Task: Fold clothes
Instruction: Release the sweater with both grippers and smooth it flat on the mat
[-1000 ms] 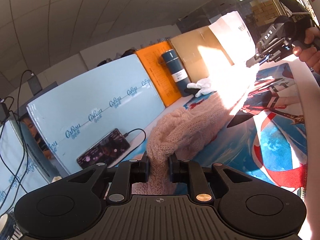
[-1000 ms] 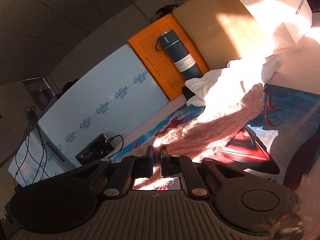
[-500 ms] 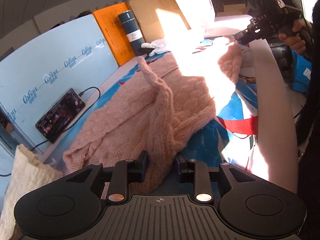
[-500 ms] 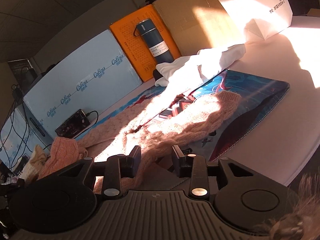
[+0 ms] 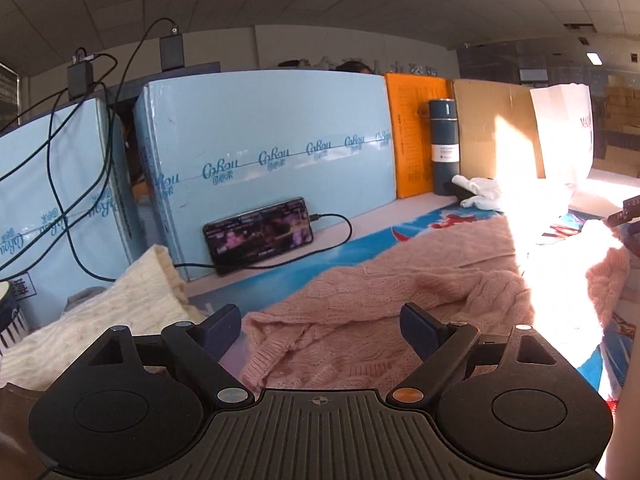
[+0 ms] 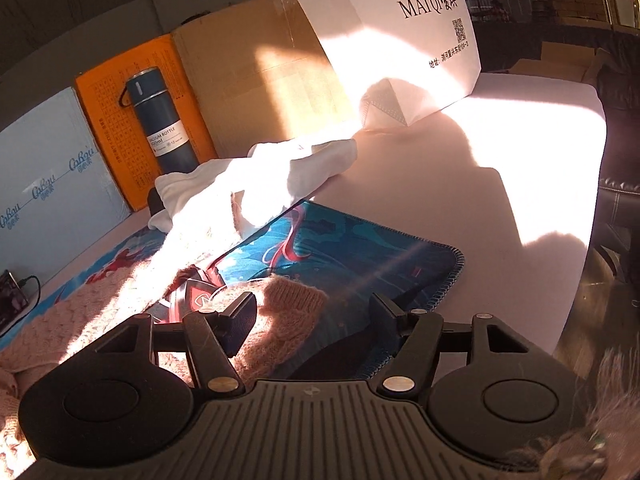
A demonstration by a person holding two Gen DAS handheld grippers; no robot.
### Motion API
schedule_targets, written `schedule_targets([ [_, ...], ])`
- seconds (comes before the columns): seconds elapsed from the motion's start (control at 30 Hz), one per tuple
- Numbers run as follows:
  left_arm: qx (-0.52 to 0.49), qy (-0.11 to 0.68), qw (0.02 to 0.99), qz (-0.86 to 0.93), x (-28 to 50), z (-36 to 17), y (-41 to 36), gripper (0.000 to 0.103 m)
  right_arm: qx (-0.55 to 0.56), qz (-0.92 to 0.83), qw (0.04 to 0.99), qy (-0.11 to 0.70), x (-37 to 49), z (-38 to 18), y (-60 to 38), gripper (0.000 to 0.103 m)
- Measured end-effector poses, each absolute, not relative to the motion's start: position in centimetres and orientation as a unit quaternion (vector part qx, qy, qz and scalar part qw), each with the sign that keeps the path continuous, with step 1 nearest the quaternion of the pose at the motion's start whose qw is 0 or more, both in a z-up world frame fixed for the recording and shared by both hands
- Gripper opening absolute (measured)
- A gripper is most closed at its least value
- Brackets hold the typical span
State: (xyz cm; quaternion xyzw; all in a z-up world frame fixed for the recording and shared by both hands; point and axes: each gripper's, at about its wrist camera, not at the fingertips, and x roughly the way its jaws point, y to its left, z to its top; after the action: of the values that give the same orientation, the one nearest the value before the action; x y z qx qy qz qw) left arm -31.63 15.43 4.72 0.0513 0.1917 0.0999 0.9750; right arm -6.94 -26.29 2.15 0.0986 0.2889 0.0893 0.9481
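With both sets of fingers spread wide and holding nothing, the pink sweater [image 5: 400, 300] lies loose on the blue printed mat [image 6: 360, 248] on the worktop [image 6: 500, 184]. Left gripper [image 5: 320, 326] hovers over the near left end of the sweater, knit bunched between and below its fingers without contact I can confirm. Right gripper [image 6: 314, 318] sits over the sweater's right end; a cuff-like pink edge [image 6: 292, 304] lies just beside its left finger [image 6: 240, 320], on the mat. From the left view, the right end of the sweater is humped up in harsh sun near the right gripper's tip [image 5: 628, 216].

Cream knit [image 5: 100, 312] piled at far left, just beside the sweater. Phone [image 5: 258, 234] on a cable leans against the light-blue box [image 5: 260, 140] at the back. Right of that: orange box [image 5: 416, 132], dark-blue bottle [image 6: 160, 124] upright in front of it, cardboard [image 6: 256, 68], white bag [image 6: 400, 32] marked MAIQI. White cloth [image 6: 260, 176] lies below the bottle, touching the mat's far edge. Sunlight washes out the middle of the sweater in both views.
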Motion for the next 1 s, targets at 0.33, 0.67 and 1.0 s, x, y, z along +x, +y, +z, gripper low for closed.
schedule_targets([
  [0.33, 0.063, 0.223, 0.964, 0.130, -31.0, 4.1, 15.4, 0.089, -0.005, 0.075, 0.963, 0.260, -6.4, 1.8, -23.8, 0.005],
  [0.67, 0.156, 0.286, 0.934, 0.144, -30.5, 2.0, 13.9, 0.094, 0.019, 0.065, 0.974, 0.217, -8.6, 4.3, -23.6, 0.043],
  [1.0, 0.192, 0.254, 0.945, 0.081, -31.8, 2.7, 11.0, 0.095, 0.038, 0.380, 0.893, 0.239, -12.9, 6.1, -11.5, 0.071],
])
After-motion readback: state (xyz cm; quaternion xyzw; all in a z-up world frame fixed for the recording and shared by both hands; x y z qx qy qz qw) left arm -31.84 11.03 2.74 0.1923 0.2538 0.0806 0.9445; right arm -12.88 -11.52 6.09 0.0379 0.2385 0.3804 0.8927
